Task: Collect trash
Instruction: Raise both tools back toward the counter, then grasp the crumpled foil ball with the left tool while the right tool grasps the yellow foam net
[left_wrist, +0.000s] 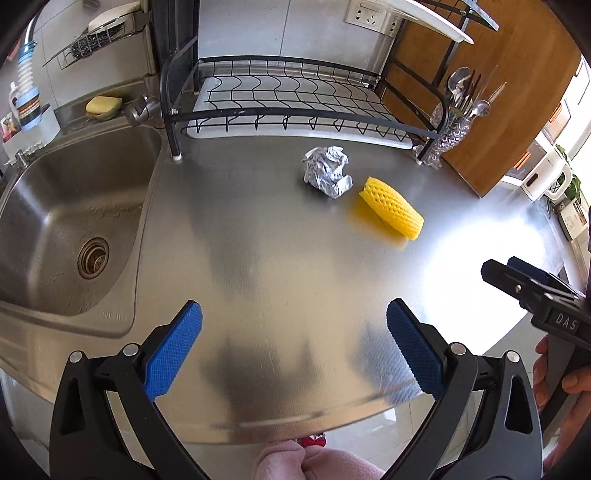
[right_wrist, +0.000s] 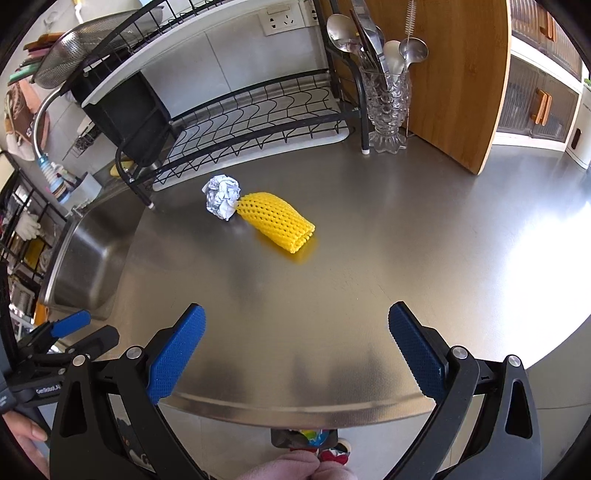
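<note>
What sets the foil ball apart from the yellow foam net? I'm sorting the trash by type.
The foil ball is silvery and crumpled into a rough lump; the yellow foam net is bright yellow, with a regular mesh of holes. The ball is roundish, while the net is a longer, flattened sleeve lying on its side. Both rest on the steel counter in front of the dish rack, close together, with neither held.

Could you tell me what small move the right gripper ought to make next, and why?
Probably ease the right gripper forward over the steel counter toward the yellow foam net. Its jaws are open and empty, the net lies straight ahead with its near end free, and the crumpled foil ball sits just behind it, nearer the left gripper.
</note>
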